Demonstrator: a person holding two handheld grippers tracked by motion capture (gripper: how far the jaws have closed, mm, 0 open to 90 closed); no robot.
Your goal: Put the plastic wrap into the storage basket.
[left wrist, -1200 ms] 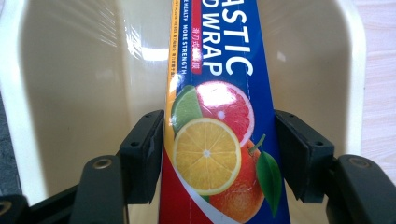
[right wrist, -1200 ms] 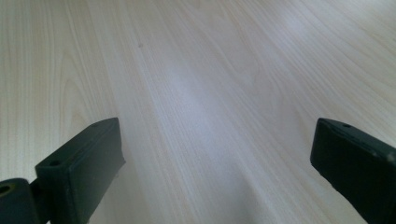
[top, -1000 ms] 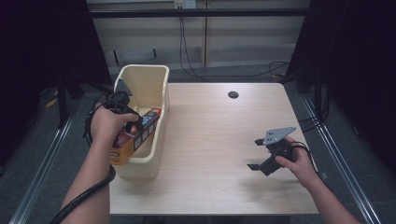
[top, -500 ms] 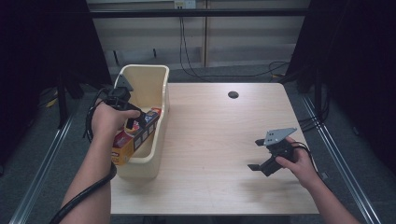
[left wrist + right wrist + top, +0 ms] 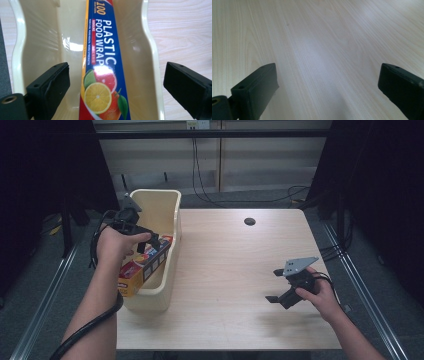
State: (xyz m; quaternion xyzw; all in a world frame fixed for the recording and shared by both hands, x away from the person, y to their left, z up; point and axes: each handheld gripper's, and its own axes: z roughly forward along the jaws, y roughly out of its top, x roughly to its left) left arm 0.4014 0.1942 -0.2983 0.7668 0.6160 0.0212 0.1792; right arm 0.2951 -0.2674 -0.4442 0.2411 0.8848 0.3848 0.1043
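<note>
Fingers [image 5: 48, 88] of the left gripper [image 5: 142, 232] stand wide apart on either side of the plastic food wrap box [image 5: 102, 65], touching it on neither side; they have just been opening, so the box looks freshly let go. It lies lengthwise inside the cream bin [image 5: 172, 215] at the left edge of the surface [image 5: 225, 265], its near end propped up at the bin's near wall. Over on the right, near the front edge, the right gripper [image 5: 276, 285] hovers low with its fingers [image 5: 254, 87] spread and nothing between them but bare wood. Judging by this, the putting-away is essentially done: the box is in the bin. What is left is to draw the left hand clear.
</note>
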